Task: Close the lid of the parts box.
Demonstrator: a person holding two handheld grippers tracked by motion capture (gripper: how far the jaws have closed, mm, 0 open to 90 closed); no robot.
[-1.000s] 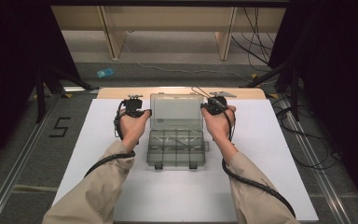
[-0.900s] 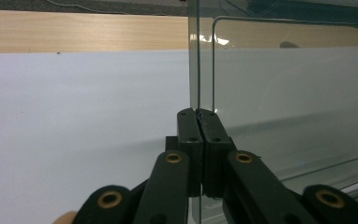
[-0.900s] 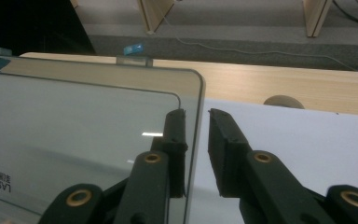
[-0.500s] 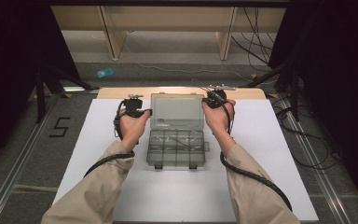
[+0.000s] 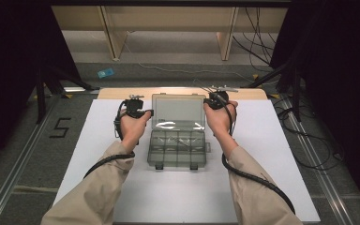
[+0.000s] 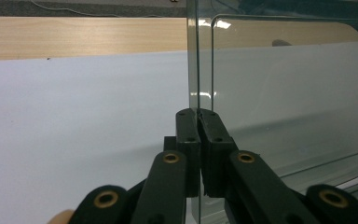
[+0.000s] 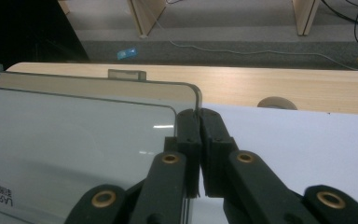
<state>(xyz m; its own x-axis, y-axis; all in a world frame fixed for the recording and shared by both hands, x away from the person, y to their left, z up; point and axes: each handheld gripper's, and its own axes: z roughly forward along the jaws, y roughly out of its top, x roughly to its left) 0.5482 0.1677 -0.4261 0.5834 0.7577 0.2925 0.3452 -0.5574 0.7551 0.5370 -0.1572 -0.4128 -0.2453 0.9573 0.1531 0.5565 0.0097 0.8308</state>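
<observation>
Nearest the person, the clear plastic organizer box point(image 5: 177, 149) sits at the middle of the white surface point(image 5: 272, 154), its divided tray lying flat with two latches on the near edge. Behind the tray the transparent lid point(image 5: 178, 111) stands raised, hinged along the tray's far side. The left claw point(image 5: 140, 112) is closed on the lid's left edge point(image 6: 193, 70), its jaws pinched together on the thin plastic rim. The right claw point(image 5: 214, 100) is clamped in the same way on the lid's right edge, just below its rounded corner point(image 7: 195, 95). Beyond the white sheet runs a strip of pale wood point(image 7: 279, 84), then grey floor point(image 5: 168, 51) with a small blue card point(image 5: 105, 72).
</observation>
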